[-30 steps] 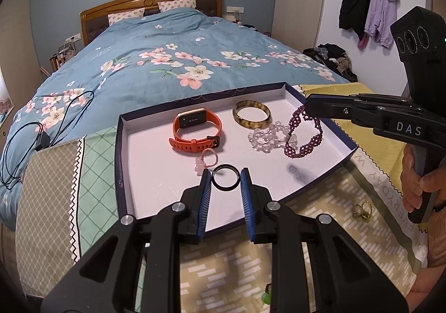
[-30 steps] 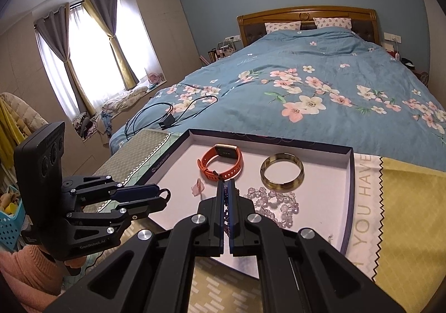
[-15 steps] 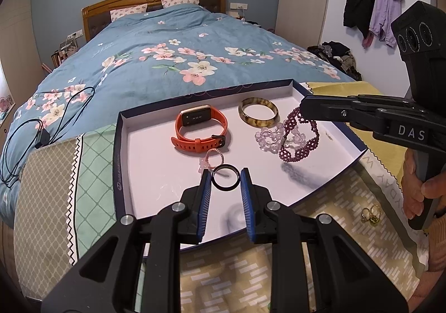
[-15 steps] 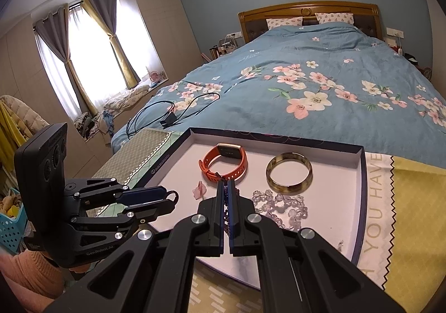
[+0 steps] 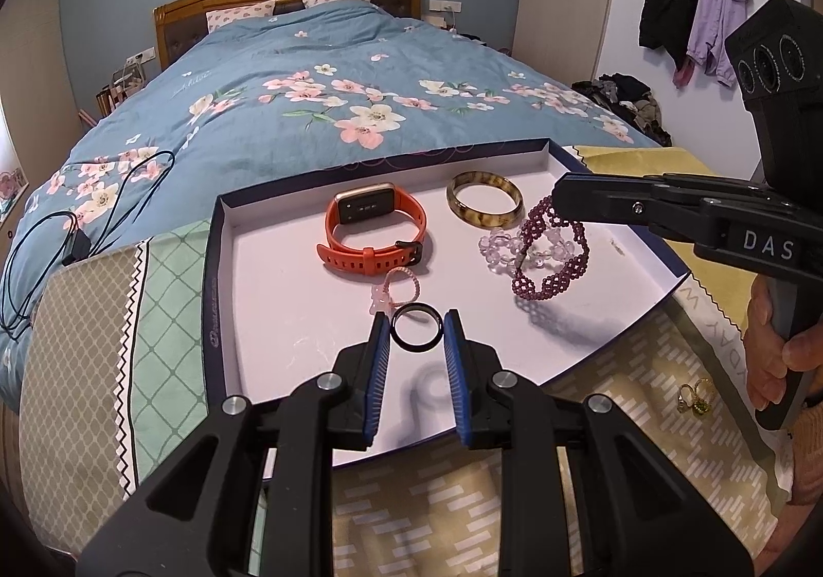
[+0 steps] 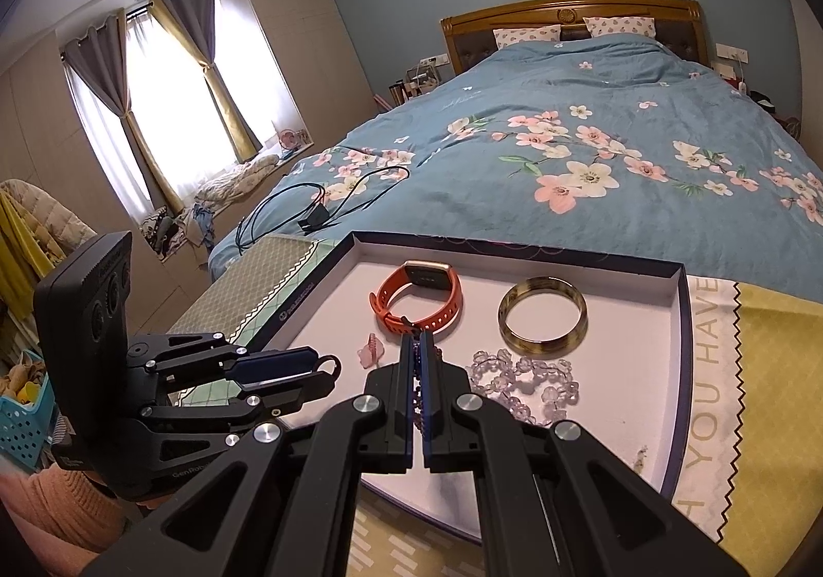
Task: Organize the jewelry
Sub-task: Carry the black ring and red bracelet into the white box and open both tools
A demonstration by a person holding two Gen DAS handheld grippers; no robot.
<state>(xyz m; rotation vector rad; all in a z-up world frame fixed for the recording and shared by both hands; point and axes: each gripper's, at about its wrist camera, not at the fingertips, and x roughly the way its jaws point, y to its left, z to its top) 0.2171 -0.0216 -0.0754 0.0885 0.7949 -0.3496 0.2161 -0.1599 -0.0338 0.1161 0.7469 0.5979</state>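
Note:
My left gripper [image 5: 415,327] is shut on a black ring [image 5: 415,329], which it holds upright between its blue pads just above the near part of the white tray [image 5: 216,278]. My right gripper [image 5: 560,199] is shut on a purple bead bracelet [image 5: 550,263] that dangles over the tray's right side and casts a shadow there. In the tray lie an orange watch [image 5: 375,230], an amber bangle [image 5: 484,204], a clear bead bracelet [image 5: 494,245] and a small pink ring [image 5: 398,289]. The right wrist view shows my right gripper [image 6: 417,345] with purple beads [image 6: 423,386] between its fingers, and the left gripper [image 6: 324,371] to its left.
The tray [image 6: 679,371] rests on patterned cloths at the foot of a bed with a blue flowered cover [image 5: 308,104]. Gold rings [image 5: 694,394] lie on the cloth right of the tray, near a hand [image 5: 771,361]. A black cable [image 5: 61,237] lies on the bed at the left.
The purple bracelet has swung a little under the right gripper. Both grippers have stayed nearly where they were, each with the same grip.

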